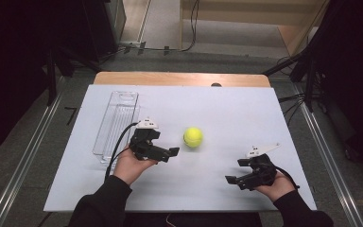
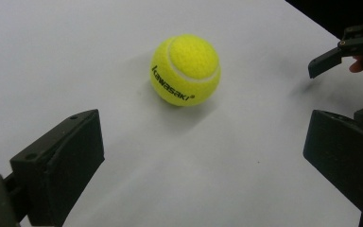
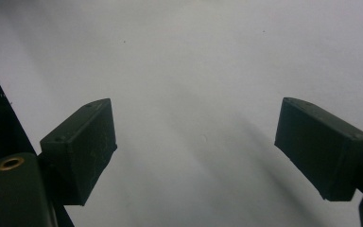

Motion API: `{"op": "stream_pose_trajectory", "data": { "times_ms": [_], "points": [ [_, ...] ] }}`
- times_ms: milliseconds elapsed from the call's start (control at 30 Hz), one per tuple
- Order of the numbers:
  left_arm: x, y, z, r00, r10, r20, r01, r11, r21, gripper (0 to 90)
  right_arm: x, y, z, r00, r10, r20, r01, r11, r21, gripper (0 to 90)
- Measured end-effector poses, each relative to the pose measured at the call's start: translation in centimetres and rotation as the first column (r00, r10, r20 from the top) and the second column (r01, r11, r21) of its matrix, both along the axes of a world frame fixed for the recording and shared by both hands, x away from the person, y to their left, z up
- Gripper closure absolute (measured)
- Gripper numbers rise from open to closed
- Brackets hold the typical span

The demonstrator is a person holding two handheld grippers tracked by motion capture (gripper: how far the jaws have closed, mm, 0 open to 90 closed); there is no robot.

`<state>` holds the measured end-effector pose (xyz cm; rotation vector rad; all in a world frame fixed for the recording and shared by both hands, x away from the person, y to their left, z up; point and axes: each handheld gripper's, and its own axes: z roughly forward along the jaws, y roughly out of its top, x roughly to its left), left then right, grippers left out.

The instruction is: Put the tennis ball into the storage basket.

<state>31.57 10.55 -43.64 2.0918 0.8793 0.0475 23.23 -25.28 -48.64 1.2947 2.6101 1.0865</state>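
Left gripper (image 1: 169, 152), jaws spread, empty, aims at fuzzy yellow tennis ball (image 1: 193, 137) mid-table, right of clear plastic tray (image 1: 117, 120) | right gripper (image 1: 232, 179) parted, idle, near-right | risk: a jaw probably nudges ball, rolling it off.

Lab-type recording bay indicated. White work board (image 1: 227, 113) laid on wooden table (image 1: 179, 78). Aluminium floor rails (image 1: 23, 161) fitted either side. Black curtains (image 1: 9, 56), cables (image 1: 293, 101) and grey carpet seen around.
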Motion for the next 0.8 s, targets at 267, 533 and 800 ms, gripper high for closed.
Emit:
{"op": "stream_pose_trajectory", "data": {
  "times_ms": [267,533,800],
  "points": [
    [0.8,-0.8,0.1,0.9998,-0.017,0.003,0.017,0.9997,0.016,0.0,0.0,0.0,0.0,1.0000,0.000,-0.003,0.000,1.0000,-0.004,11.4],
    [1.5,-1.6,0.3,0.9995,-0.033,0.001,0.033,0.9992,0.022,0.0,0.0,0.0,0.0,1.0000,-0.006,-0.006,0.006,0.9999,-0.009,11.4],
    [2.6,-2.6,0.7,0.9989,-0.047,0.005,0.047,0.9986,0.025,0.4,0.0,-0.1,0.0,1.0000,-0.006,-0.003,0.006,0.9999,-0.012,11.4]
  ]
}}
